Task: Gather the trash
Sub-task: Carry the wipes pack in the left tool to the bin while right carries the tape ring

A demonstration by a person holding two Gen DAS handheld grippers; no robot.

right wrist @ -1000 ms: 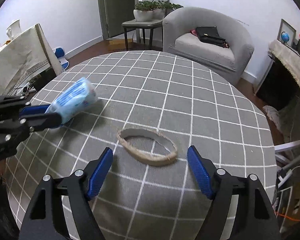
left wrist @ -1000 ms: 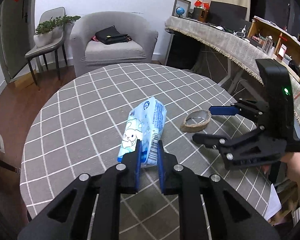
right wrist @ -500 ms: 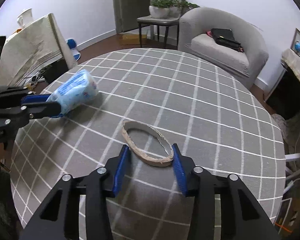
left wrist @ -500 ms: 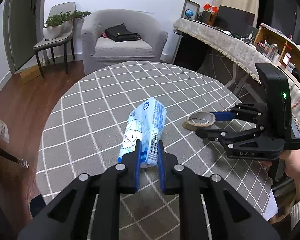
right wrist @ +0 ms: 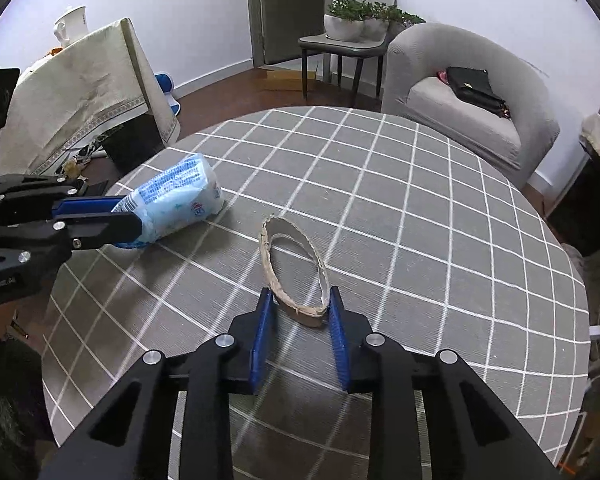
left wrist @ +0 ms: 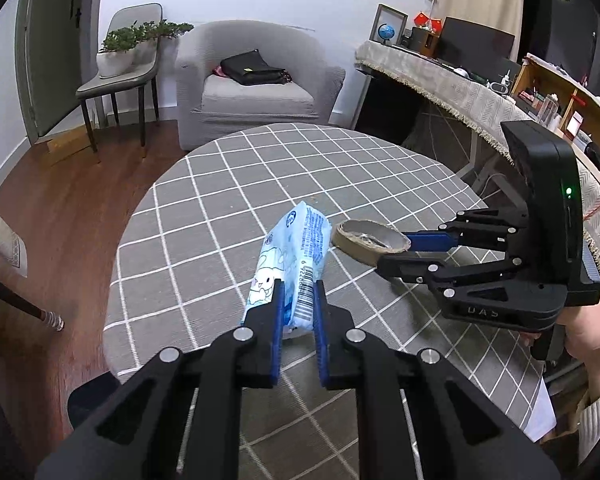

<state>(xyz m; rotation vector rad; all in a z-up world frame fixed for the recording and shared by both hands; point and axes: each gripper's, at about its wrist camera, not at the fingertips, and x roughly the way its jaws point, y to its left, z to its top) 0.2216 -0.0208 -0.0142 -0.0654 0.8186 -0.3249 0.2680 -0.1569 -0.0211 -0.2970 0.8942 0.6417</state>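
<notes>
A light blue tissue packet with a cartoon print is held above the grey checked table, and my left gripper is shut on its near end. In the right wrist view the same packet sticks out of the left gripper at the left. A brown cardboard tape ring is squeezed into a tall oval between the blue pads of my right gripper, whose jaws are closing on it. From the left wrist view the ring hangs at the tip of the right gripper, just right of the packet.
A grey armchair with a black bag stands beyond the table, with a chair holding potted plants beside it. A cloth-covered long desk runs along the right. Cloth-draped furniture stands at the left. A hand holds the right gripper.
The right gripper's jaws came in from wide open around the ring and squeezed it into an oval. Both grippers drew back over the table. The left gripper kept hold of the packet.
</notes>
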